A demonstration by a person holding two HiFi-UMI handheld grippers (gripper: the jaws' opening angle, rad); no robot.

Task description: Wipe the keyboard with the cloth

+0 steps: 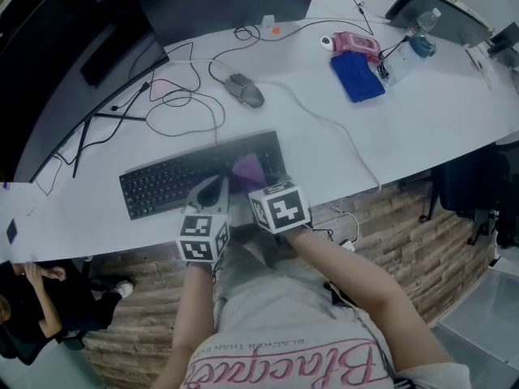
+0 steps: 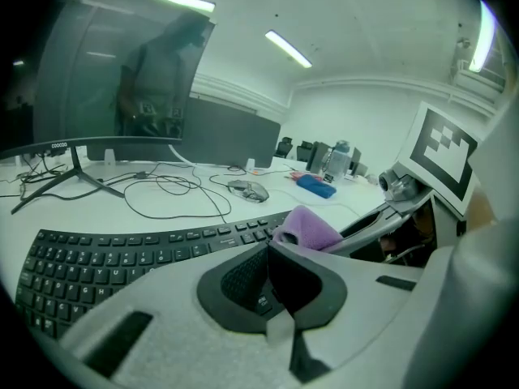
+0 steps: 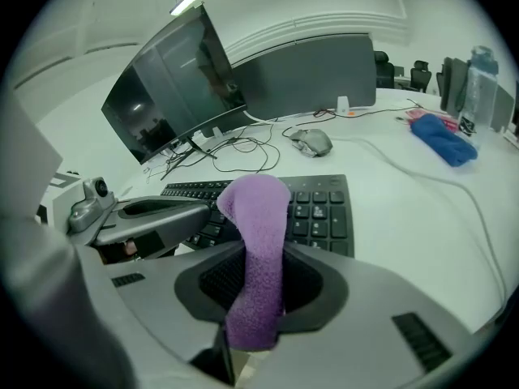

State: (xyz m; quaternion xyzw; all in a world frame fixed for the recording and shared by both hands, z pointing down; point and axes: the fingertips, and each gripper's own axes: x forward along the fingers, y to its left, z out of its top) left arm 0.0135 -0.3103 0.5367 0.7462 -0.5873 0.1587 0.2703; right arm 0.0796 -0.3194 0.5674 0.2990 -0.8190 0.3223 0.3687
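Observation:
A black keyboard [image 1: 166,183] lies near the front edge of the white desk [image 1: 422,112]. My right gripper [image 1: 253,178] is shut on a purple cloth [image 1: 247,168], which stands up between its pads over the keyboard's right end. In the right gripper view the cloth [image 3: 255,217] rises from the right gripper [image 3: 255,286], with the keyboard [image 3: 320,205] just beyond. My left gripper [image 1: 214,191] hovers beside it over the keyboard's front edge, jaws together and holding nothing. The left gripper view shows the left gripper [image 2: 268,278], the keyboard [image 2: 122,254] and the cloth [image 2: 308,227] at its right.
A grey mouse [image 1: 245,90] and loose cables [image 1: 182,100] lie behind the keyboard. A dark monitor [image 1: 65,63] stands at the back left. At the back right are a blue cloth [image 1: 357,75], a pink item [image 1: 355,43] and a bottle [image 1: 422,35].

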